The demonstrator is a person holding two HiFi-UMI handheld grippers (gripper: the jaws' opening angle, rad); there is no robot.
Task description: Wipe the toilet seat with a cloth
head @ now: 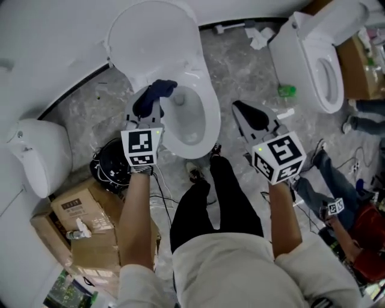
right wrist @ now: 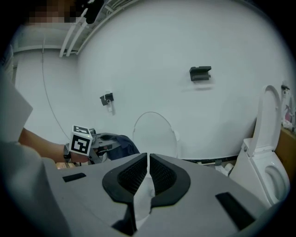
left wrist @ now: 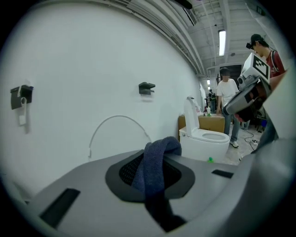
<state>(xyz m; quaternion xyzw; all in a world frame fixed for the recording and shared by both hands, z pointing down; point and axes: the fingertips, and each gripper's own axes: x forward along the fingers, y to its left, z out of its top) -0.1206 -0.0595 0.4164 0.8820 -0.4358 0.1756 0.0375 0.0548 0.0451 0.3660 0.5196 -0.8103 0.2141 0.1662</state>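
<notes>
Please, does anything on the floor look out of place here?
Crumpled white paper lies on the grey floor by the wall, and a small green object lies beside the right-hand white toilet. Both look like stray litter.

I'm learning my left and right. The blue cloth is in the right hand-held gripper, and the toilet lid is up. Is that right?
Almost. The blue cloth is pinched in the left hand-held gripper, not the right one, as the left gripper view shows. The right hand-held gripper is shut with nothing in it. The toilet lid is up, as you said.
</notes>
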